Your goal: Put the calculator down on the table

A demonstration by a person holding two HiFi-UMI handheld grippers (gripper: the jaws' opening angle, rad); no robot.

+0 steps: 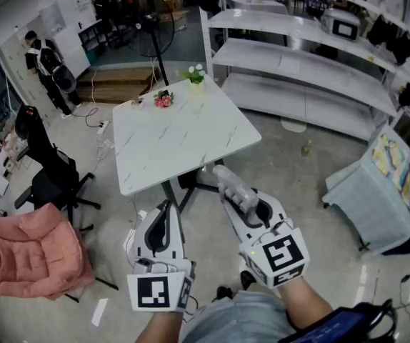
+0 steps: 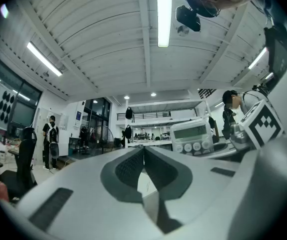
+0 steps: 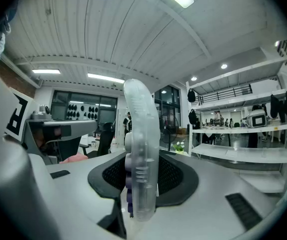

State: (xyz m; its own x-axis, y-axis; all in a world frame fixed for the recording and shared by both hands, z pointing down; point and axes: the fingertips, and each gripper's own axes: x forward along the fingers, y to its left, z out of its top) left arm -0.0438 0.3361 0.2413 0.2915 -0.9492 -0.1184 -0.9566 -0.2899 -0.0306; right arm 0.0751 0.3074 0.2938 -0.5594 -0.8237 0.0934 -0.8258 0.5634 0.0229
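A translucent white calculator (image 1: 233, 186) stands on edge between the pads of my right gripper (image 1: 246, 202), which is shut on it. It hangs in the air just short of the near edge of the white marble table (image 1: 183, 138). In the right gripper view the calculator (image 3: 141, 134) is edge-on, clamped in my right gripper (image 3: 142, 179). From the left gripper view the calculator (image 2: 193, 135) shows its display and keys at the right. My left gripper (image 1: 163, 219) is level beside the right one, its jaws shut with nothing between them (image 2: 143, 154).
A small bunch of flowers (image 1: 163, 99) and a potted plant (image 1: 196, 76) sit at the table's far edge. A chair with a pink cushion (image 1: 32, 254) and a black chair (image 1: 48, 170) stand to the left. White shelves (image 1: 305, 70) run along the right, and a person (image 1: 44, 63) stands far left.
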